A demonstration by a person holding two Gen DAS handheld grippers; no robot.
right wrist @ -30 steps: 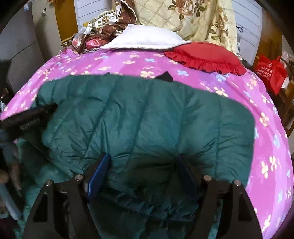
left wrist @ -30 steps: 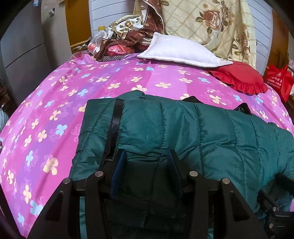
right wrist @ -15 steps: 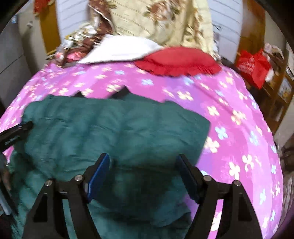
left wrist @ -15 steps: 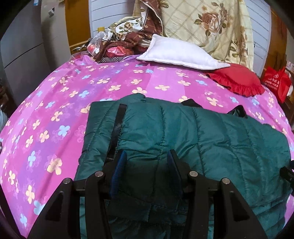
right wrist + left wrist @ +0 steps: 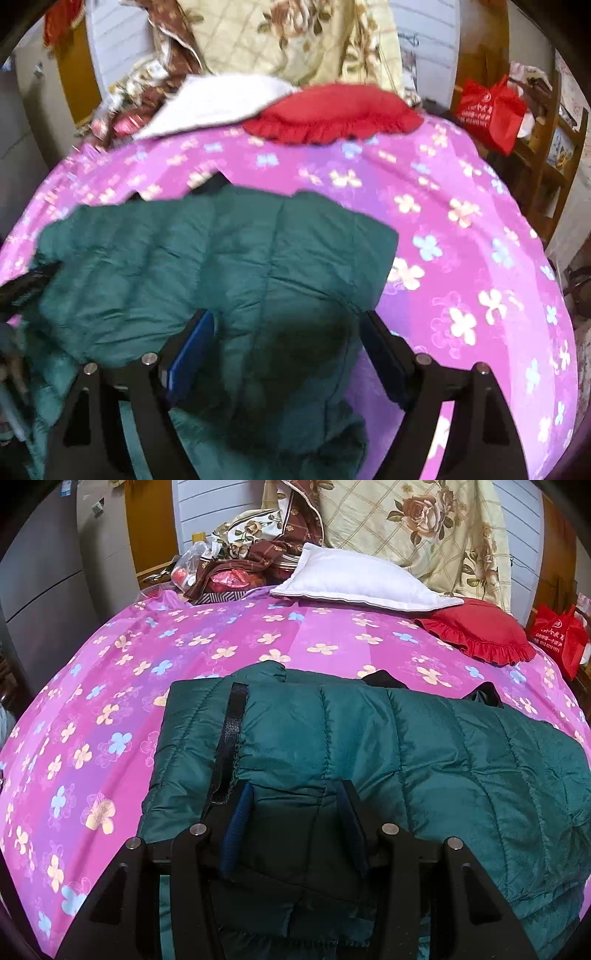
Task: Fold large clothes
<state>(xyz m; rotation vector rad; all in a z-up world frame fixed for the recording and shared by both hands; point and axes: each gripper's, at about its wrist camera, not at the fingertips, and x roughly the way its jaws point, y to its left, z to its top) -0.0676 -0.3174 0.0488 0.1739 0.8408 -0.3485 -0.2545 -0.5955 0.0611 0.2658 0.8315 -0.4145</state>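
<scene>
The left gripper (image 5: 293, 812) is seen part open, jacket (image 5: 388, 746) fabric lying between its fingers; whether it is pinched cannot be told. The right gripper (image 5: 286, 350) is spread wide above the jacket's near right corner. The jacket's long axis is laid crosswise on the bedsheet (image 5: 110, 686), pillows beyond.

The right view is motion-blurred; the green jacket's (image 5: 221, 266) lower edge runs off-frame.

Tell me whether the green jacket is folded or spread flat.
Folded, partly: the green jacket lies doubled on the pink sheet, an upper layer overlapping a lower one near the left gripper.
</scene>
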